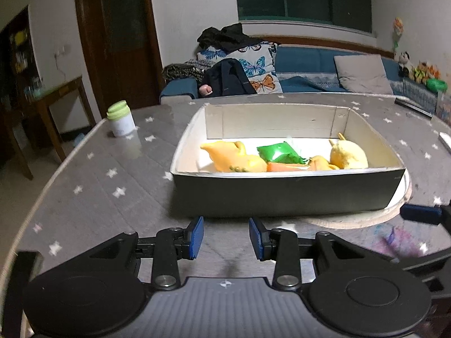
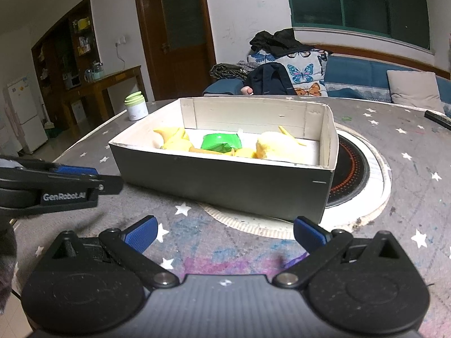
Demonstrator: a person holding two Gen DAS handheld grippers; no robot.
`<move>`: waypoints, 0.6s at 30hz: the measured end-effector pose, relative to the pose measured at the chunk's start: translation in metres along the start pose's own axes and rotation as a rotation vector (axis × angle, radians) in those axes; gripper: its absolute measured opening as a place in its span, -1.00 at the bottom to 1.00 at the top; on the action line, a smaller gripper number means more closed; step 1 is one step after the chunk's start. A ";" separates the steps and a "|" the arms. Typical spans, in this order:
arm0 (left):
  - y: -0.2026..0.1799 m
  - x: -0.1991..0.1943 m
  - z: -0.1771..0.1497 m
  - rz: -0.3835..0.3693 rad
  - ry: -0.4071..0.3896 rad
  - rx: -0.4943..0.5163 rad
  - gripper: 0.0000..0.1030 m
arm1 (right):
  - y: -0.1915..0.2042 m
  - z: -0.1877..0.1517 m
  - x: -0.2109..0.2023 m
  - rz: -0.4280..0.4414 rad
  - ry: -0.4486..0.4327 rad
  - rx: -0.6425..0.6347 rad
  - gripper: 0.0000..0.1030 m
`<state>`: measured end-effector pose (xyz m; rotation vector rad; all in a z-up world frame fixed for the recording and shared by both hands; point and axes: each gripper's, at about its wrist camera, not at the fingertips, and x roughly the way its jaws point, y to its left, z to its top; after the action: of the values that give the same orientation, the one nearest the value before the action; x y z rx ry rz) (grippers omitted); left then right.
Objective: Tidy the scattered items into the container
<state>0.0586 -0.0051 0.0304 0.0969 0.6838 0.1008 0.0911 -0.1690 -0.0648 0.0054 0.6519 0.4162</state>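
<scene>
A black cardboard box (image 1: 282, 194) with a white inside stands on the table; it also shows in the right wrist view (image 2: 225, 186). Inside lie yellow plush toys (image 1: 234, 157) (image 2: 279, 146), a green packet (image 1: 279, 153) (image 2: 221, 142) and an orange piece (image 1: 287, 166). My left gripper (image 1: 226, 238) is open and empty, just in front of the box's near wall. My right gripper (image 2: 224, 232) is wide open and empty, in front of the box. The left gripper shows from the side in the right wrist view (image 2: 93, 178).
A white jar with a green lid (image 1: 121, 119) (image 2: 136, 106) stands at the table's far left. A round hotplate (image 2: 352, 174) lies under the box's right end. A black remote (image 2: 438, 118) lies far right. A blue sofa (image 1: 310, 64) stands behind the table.
</scene>
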 end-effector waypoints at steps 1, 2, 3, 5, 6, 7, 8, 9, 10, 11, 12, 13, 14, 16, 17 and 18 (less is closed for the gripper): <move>0.001 -0.001 0.000 0.009 0.001 0.017 -0.25 | 0.000 0.000 0.000 0.002 -0.001 0.000 1.00; 0.003 -0.002 -0.001 0.014 0.006 0.034 -0.25 | 0.001 0.000 0.000 0.003 -0.001 -0.001 1.00; 0.004 -0.003 -0.002 0.021 0.011 0.050 -0.25 | 0.002 0.001 0.000 0.006 -0.002 -0.003 1.00; 0.007 -0.004 -0.004 0.044 0.017 0.083 -0.25 | 0.004 0.001 0.000 0.011 -0.003 -0.005 1.00; 0.008 -0.005 -0.006 0.056 0.019 0.096 -0.25 | 0.005 0.001 0.000 0.013 -0.003 -0.007 1.00; 0.011 -0.005 -0.007 0.065 0.021 0.100 -0.25 | 0.006 0.001 0.000 0.015 -0.003 -0.009 1.00; 0.013 -0.006 -0.008 0.068 0.023 0.095 -0.25 | 0.006 0.000 0.000 0.017 -0.002 -0.010 1.00; 0.015 -0.005 -0.009 0.066 0.025 0.083 -0.25 | 0.007 0.000 0.000 0.018 -0.002 -0.011 1.00; 0.017 -0.005 -0.010 0.064 0.028 0.071 -0.25 | 0.008 0.001 0.001 0.020 -0.001 -0.011 1.00; 0.018 -0.004 -0.011 0.060 0.030 0.057 -0.25 | 0.009 0.001 0.001 0.022 0.000 -0.012 1.00; 0.018 -0.003 -0.012 0.048 0.033 0.037 -0.25 | 0.010 0.001 0.001 0.023 0.000 -0.015 1.00; 0.018 -0.001 -0.012 0.037 0.035 0.017 -0.25 | 0.011 0.002 0.002 0.023 0.000 -0.019 1.00; 0.018 0.000 -0.013 0.026 0.038 -0.002 -0.25 | 0.012 0.002 0.001 0.022 -0.001 -0.023 1.00; 0.014 0.002 -0.013 0.018 0.038 -0.017 -0.25 | 0.013 0.003 0.000 0.017 -0.005 -0.029 1.00; 0.012 0.003 -0.014 0.017 0.037 -0.022 -0.25 | 0.012 0.004 0.000 0.013 -0.007 -0.029 1.00; 0.010 0.003 -0.013 0.017 0.037 -0.025 -0.25 | 0.012 0.004 0.000 0.009 -0.008 -0.029 1.00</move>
<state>0.0521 0.0062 0.0192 0.0770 0.7184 0.1277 0.0892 -0.1579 -0.0599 -0.0177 0.6381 0.4339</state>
